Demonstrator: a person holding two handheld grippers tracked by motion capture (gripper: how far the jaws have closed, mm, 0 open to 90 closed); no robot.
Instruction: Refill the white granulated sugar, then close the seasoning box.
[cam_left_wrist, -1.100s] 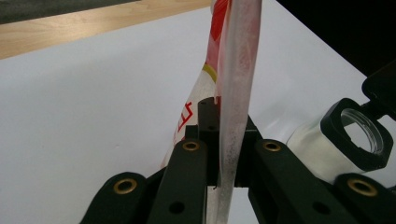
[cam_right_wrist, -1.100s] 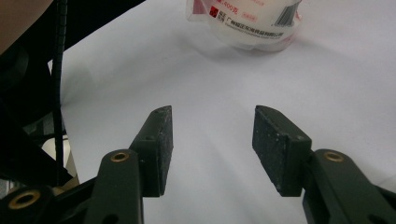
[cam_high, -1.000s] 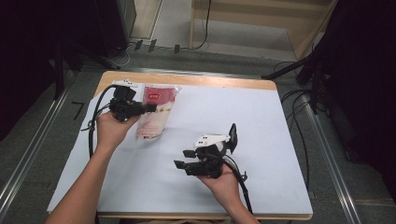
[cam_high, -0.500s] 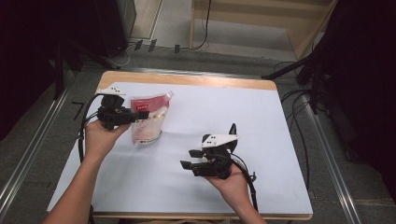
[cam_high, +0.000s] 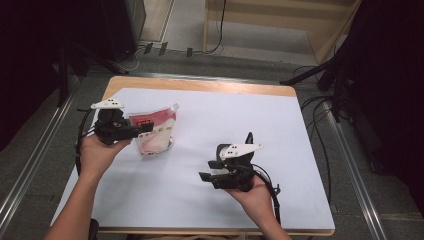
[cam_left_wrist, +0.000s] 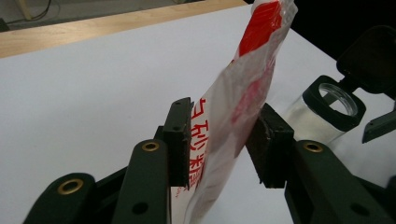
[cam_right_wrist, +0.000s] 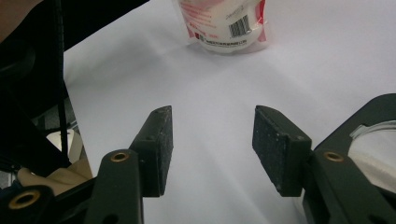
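Left gripper has just been opening its jaws; the red-and-white pouch stands between them, pads loosening, likely set upright to free that hand. Pouch sits at the left of the table, well in from its edges. Right gripper, jaws half wide and empty, hovers right of the pouch. A glass jar with flip lid open is beside the pouch.

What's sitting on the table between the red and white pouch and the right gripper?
Nothing: in the high view, bare white table cover separates the pouch from the right gripper.
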